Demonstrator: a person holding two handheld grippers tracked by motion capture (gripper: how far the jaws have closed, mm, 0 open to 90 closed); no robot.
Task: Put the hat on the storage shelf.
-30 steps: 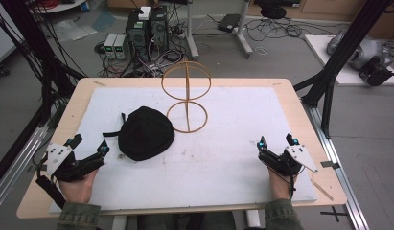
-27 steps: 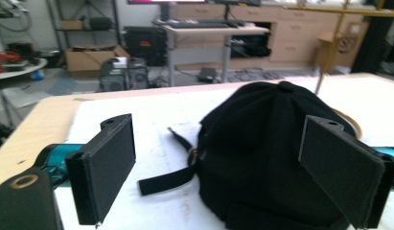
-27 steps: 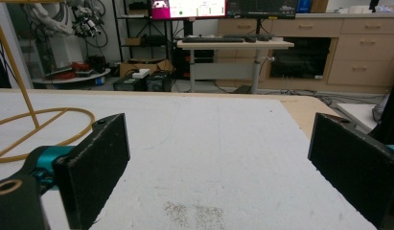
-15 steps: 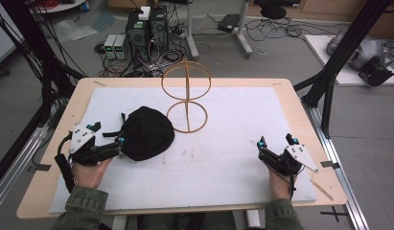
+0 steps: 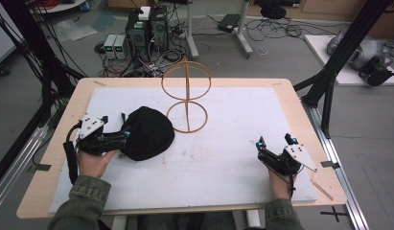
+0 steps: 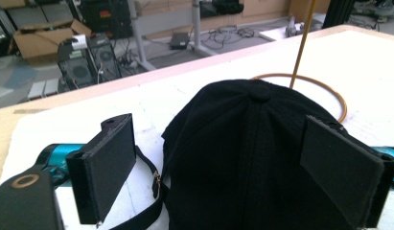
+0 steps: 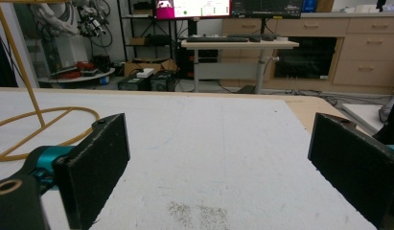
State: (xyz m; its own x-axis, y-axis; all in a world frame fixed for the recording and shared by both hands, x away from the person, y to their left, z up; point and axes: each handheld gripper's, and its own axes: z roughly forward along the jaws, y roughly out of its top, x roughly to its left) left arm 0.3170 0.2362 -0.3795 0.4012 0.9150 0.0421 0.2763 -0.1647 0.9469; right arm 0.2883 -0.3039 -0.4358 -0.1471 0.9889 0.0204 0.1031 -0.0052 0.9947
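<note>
This is a robotics lab or research workshop. Beyond the white-topped table (image 5: 233, 158) sit desktop computer towers (image 5: 147, 25) on the floor amid tangled cables (image 5: 276, 28). Black frame struts (image 5: 348, 48) flank the table. Farther behind it stand a monitor (image 7: 192, 8), a desk (image 7: 237, 45) and wooden cabinets (image 7: 357, 45).

No readable text

The monitor (image 7: 193, 8) in the right gripper view, behind the table's far edge, shows a pink panel with a green dot and rows of small characters, too blurred to read. The cap (image 6: 252, 158), the grippers' plates and the computer towers (image 5: 147, 24) on the floor bear no lettering, brand or number that can be made out.
</note>
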